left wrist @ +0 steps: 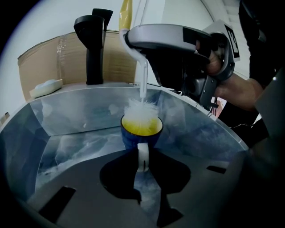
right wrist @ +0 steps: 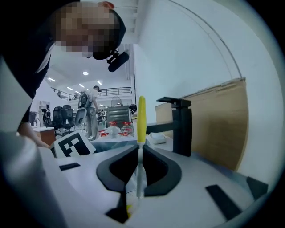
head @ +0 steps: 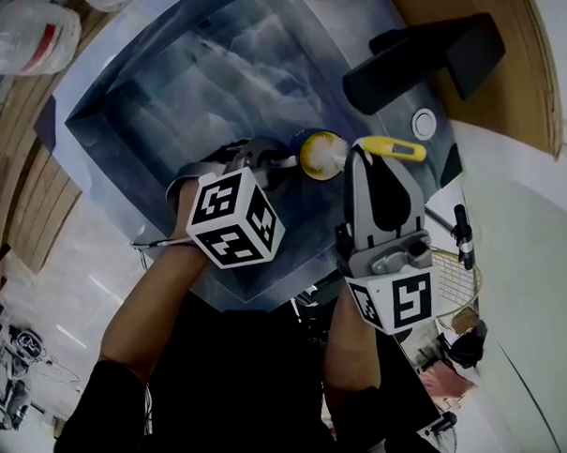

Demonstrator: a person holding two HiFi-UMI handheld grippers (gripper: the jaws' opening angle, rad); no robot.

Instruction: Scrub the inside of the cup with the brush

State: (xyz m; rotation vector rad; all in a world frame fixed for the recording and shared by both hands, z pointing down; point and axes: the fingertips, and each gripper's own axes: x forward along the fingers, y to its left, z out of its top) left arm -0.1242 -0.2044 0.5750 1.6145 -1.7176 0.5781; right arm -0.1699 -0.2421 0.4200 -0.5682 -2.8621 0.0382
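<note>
While my left gripper [left wrist: 142, 162] pinches the cup [left wrist: 133, 134] by its handle and my right gripper [right wrist: 140, 150] clamps the brush [right wrist: 141, 116], its bristles are inside, so scrubbing seems underway.

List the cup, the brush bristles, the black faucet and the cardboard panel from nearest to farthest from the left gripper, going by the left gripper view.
1. Cup: its handle sits between the jaws, centre.
2. Brush bristles: just behind, in the cup's mouth.
3. Black faucet: past the sink, upper left.
4. Cardboard panel: behind the faucet, at the back.
</note>
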